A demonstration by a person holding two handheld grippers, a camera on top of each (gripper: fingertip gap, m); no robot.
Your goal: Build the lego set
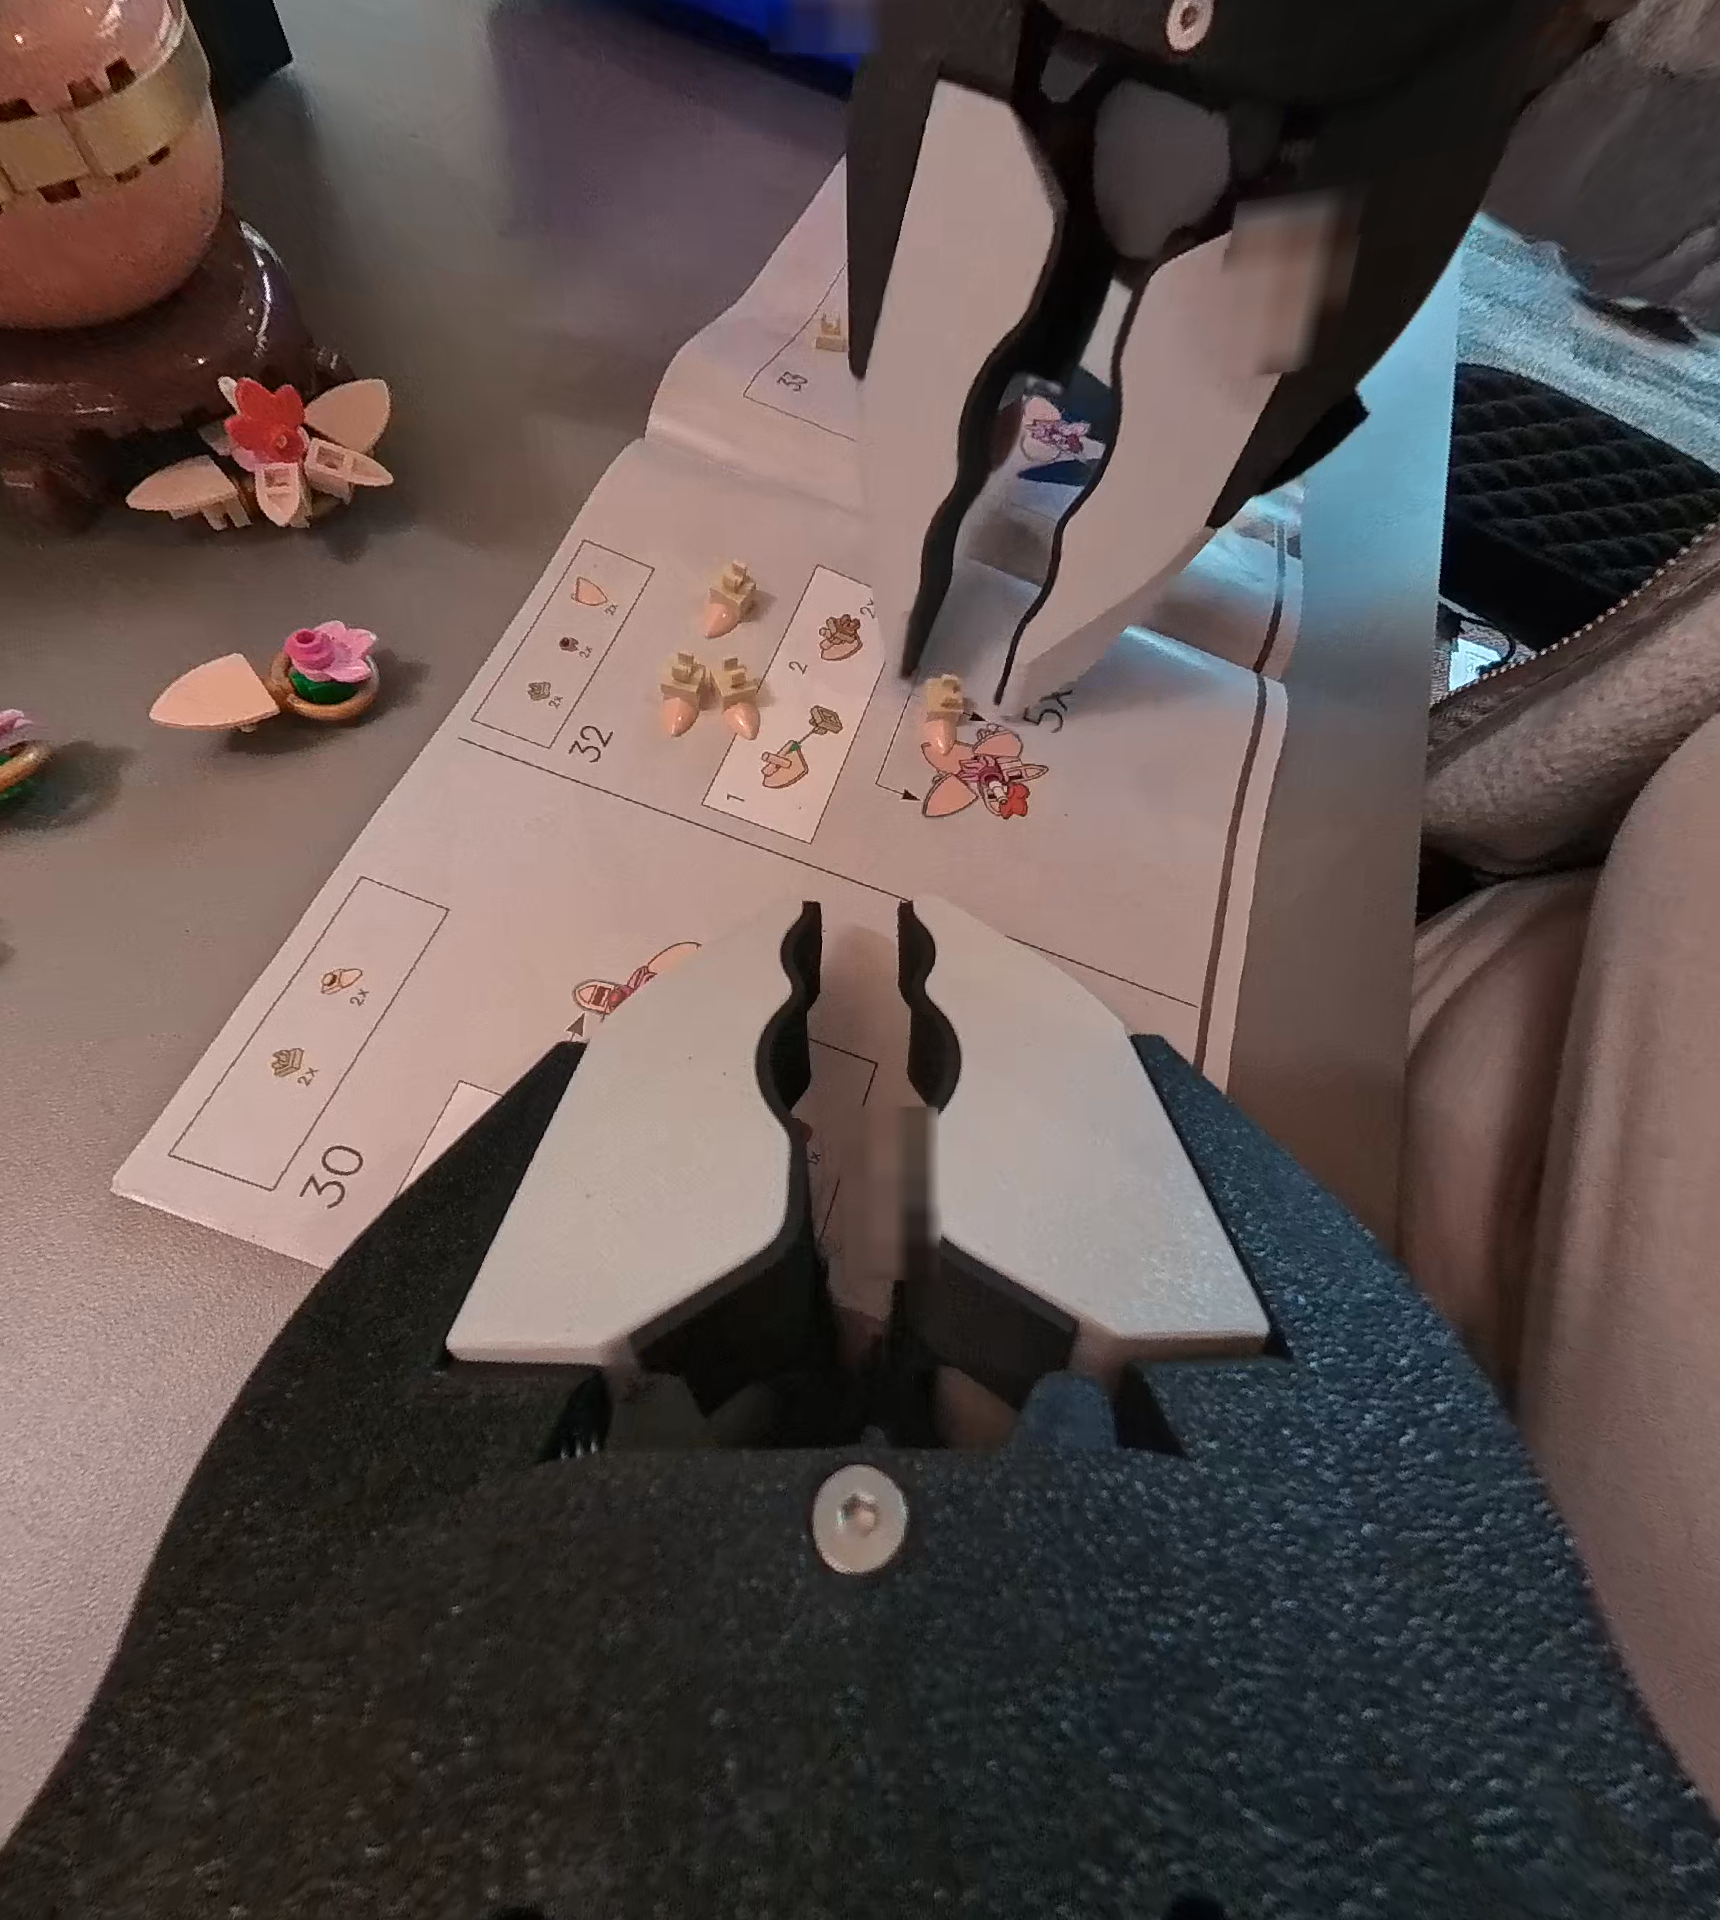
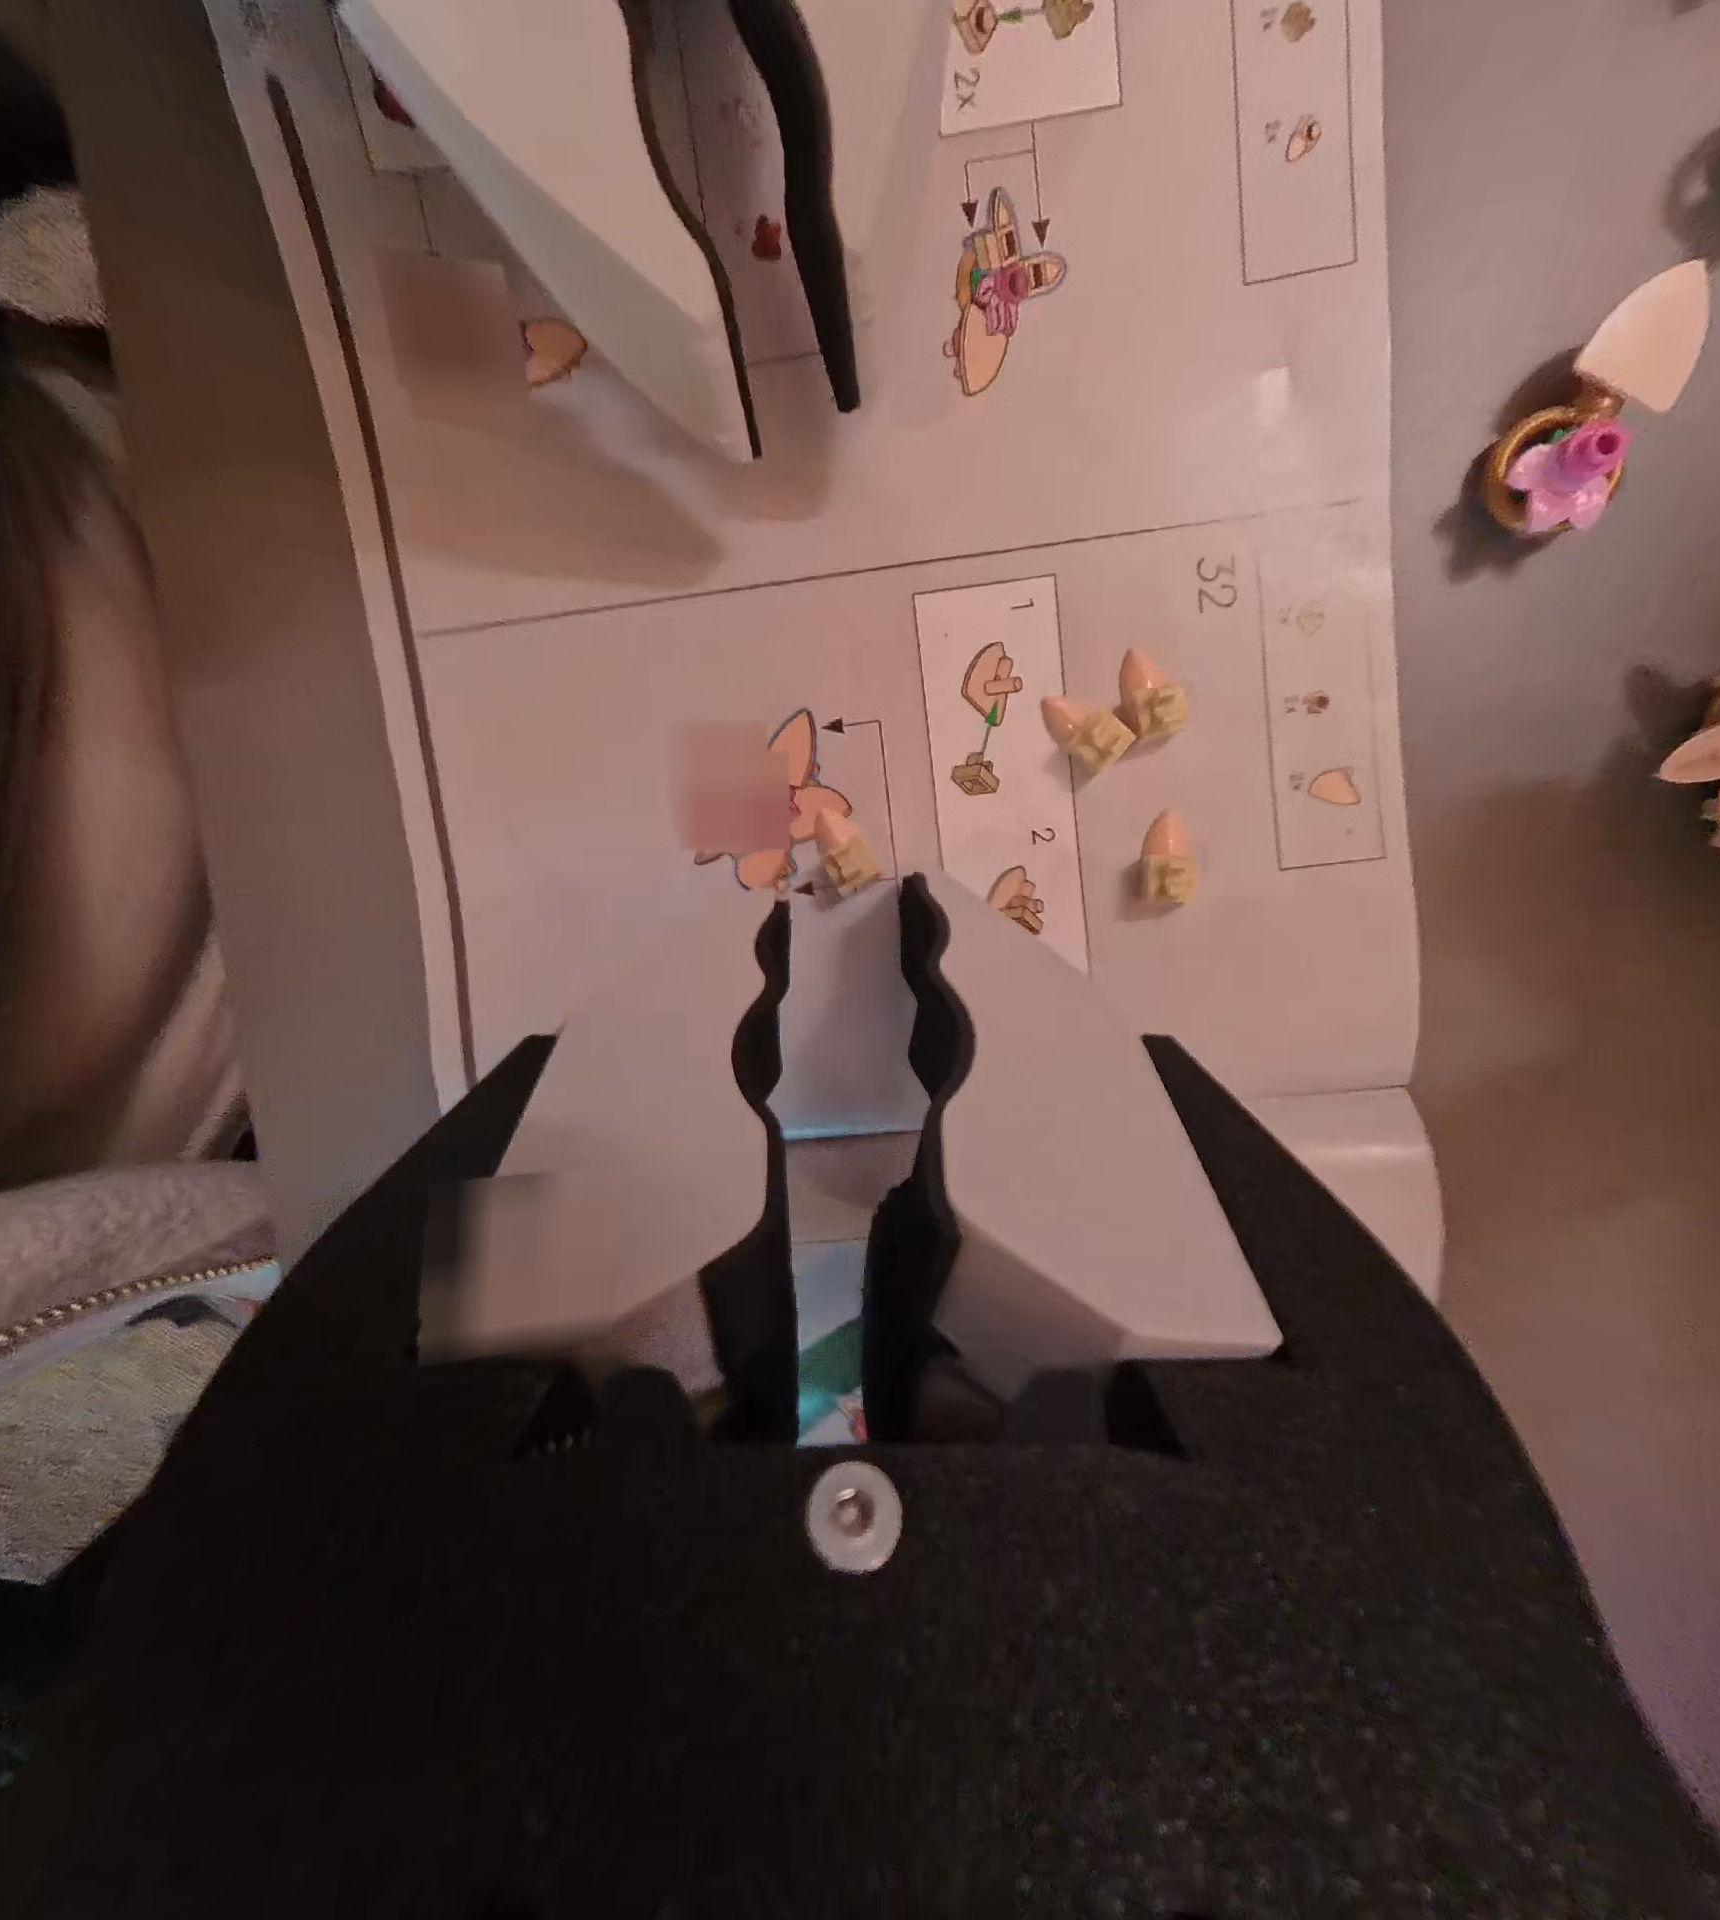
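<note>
An open instruction booklet [image 1: 544,935] lies on the grey table. My right gripper [image 2: 845,902] is open, its tips down at the page. A small tan-and-peach brick piece [image 2: 840,857] lies on the page just ahead of its tips, not gripped. In the left wrist view this gripper [image 1: 960,691] comes down from above, with the same piece [image 1: 944,717] at its tips. My left gripper [image 1: 858,920] is open and empty, low over the booklet's near page. It also shows in the right wrist view [image 2: 796,424]. Three more such pieces [image 1: 721,665] lie on the page to the left.
A pink egg-shaped brick model on a brown base [image 1: 45,208] stands at the far left. Flower assemblies [image 1: 284,447] and gold-ringed ones [image 1: 326,675] lie on the table beside it. A person's grey clothing [image 1: 1614,1143] fills the right side. Tip to tip, the grippers are about 7 cm apart.
</note>
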